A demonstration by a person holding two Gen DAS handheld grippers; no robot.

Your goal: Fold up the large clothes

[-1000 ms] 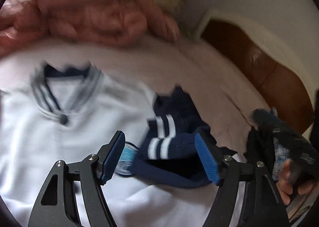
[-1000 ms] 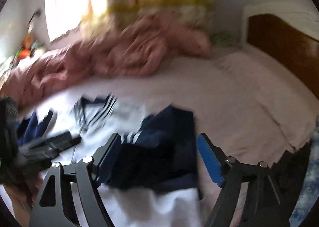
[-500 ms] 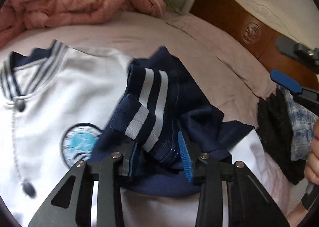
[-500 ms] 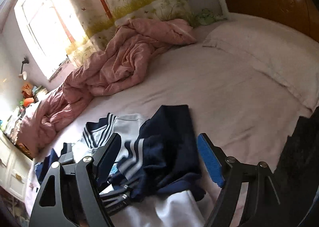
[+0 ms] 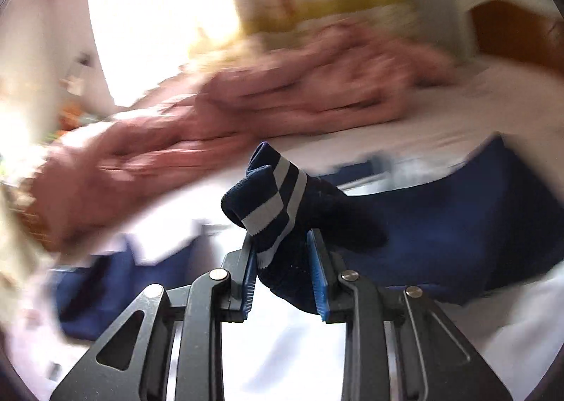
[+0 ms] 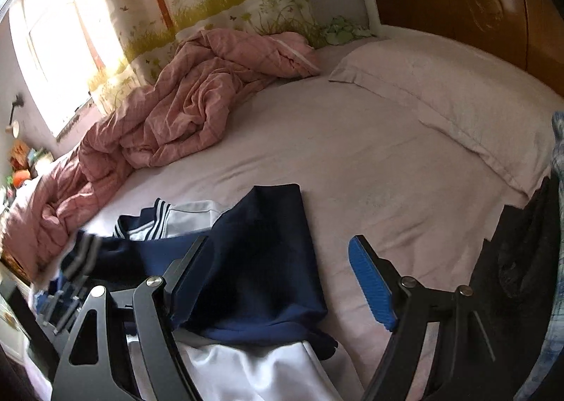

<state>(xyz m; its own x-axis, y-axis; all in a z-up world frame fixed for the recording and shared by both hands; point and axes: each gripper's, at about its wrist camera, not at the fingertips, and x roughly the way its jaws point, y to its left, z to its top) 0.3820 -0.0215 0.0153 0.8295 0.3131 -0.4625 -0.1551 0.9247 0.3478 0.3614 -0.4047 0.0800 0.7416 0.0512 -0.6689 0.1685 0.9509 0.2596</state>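
No readable writing showed. At left, the left gripper (image 5: 284,272) clamped the jacket's (image 6: 246,371) navy striped cuff (image 5: 271,189) above the bed (image 6: 370,161). Only the sharp right view showed the right gripper (image 6: 278,281) spread wide, empty, over the navy sleeve (image 6: 261,260).

Left view motion-blurred; window (image 5: 155,13) glare blown out. Right view sharp, daylit.

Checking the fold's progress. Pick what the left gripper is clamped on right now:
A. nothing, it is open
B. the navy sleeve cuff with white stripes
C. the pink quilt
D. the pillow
B: in the left wrist view the left gripper has its blue pads pressed on the navy sleeve cuff, whose white stripes show just above the pads.
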